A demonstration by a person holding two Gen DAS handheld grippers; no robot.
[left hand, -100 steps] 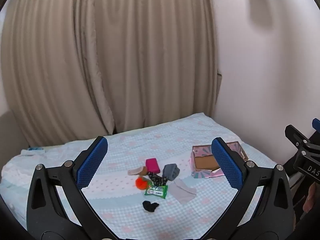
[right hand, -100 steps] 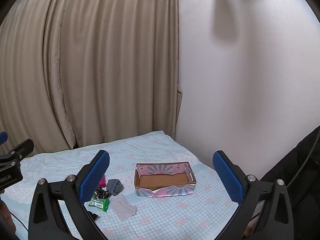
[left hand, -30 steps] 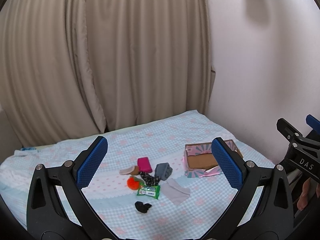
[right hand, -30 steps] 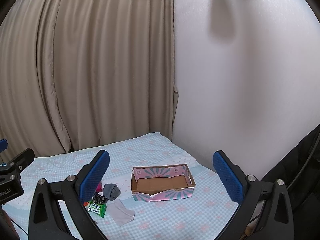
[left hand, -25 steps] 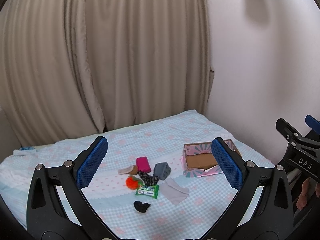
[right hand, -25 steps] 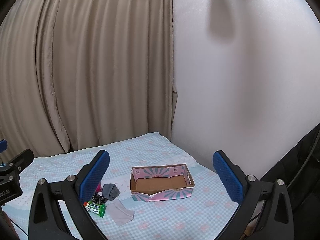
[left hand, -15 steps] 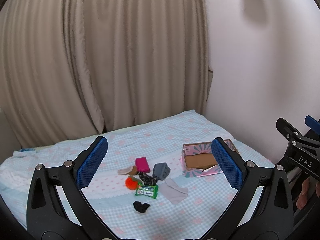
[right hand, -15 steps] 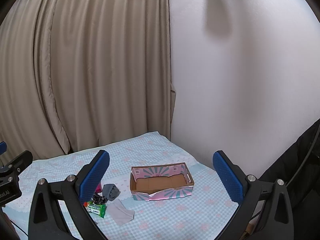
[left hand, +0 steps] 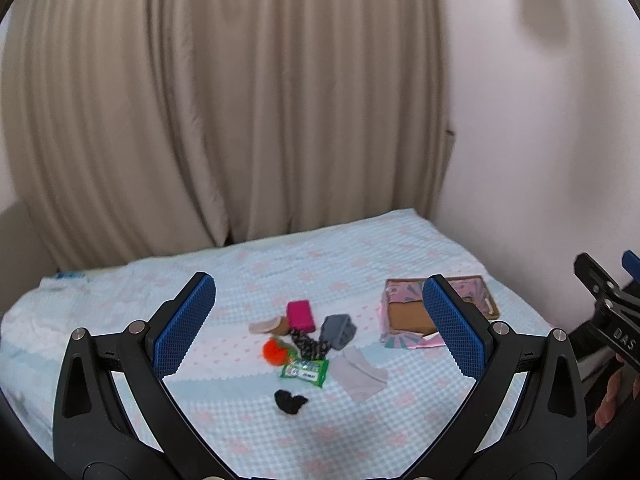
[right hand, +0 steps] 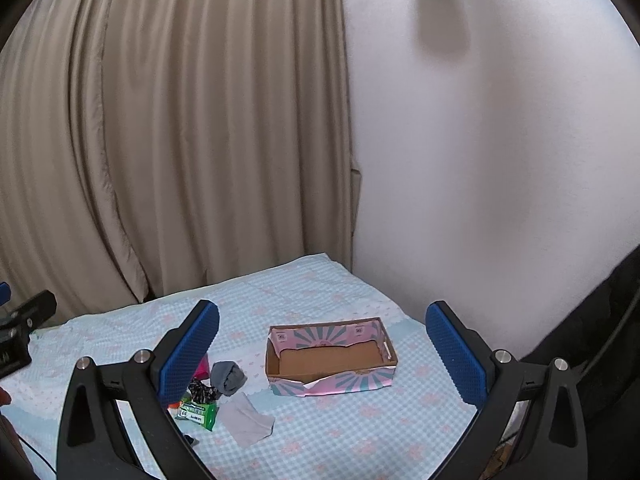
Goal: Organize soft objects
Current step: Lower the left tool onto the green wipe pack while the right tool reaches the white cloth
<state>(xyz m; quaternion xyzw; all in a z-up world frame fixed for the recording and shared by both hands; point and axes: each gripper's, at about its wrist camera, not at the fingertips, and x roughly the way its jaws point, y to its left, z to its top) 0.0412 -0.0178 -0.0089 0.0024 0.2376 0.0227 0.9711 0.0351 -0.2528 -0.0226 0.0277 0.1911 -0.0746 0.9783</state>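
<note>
A bed [left hand: 400, 436] with a pale blue checked cover fills the lower part of both views, set against a beige curtain [left hand: 240, 100] and a white wall [right hand: 500, 140]. The landmark is a cardboard box [right hand: 332, 376] with pink and teal patterned sides; it sits open on the cover, and its brown floor shows nothing inside.

The soft things lie in a loose heap on the cover to the left of the box, well apart from it. Nearest the box is a rolled dark grey sock [left hand: 338, 330], and just in front of that lies a flat light grey cloth [left hand: 358, 372]. Farther from the box are a bright pink pad [left hand: 300, 314], a beige piece [left hand: 266, 325] beside it, a black-and-white patterned scrap [left hand: 306, 345], an orange fluffy ball [left hand: 274, 352] and a green packet [left hand: 305, 371]. A small black bundle [left hand: 290, 402] lies alone on the near side of the heap.

The left gripper [left hand: 320, 330] hangs above the bed with its blue pads spread wide, holding nothing; the heap shows between them. The right gripper [right hand: 322, 356] is likewise spread wide and empty, with the box framed between its pads. Neither touches anything on the cover.
</note>
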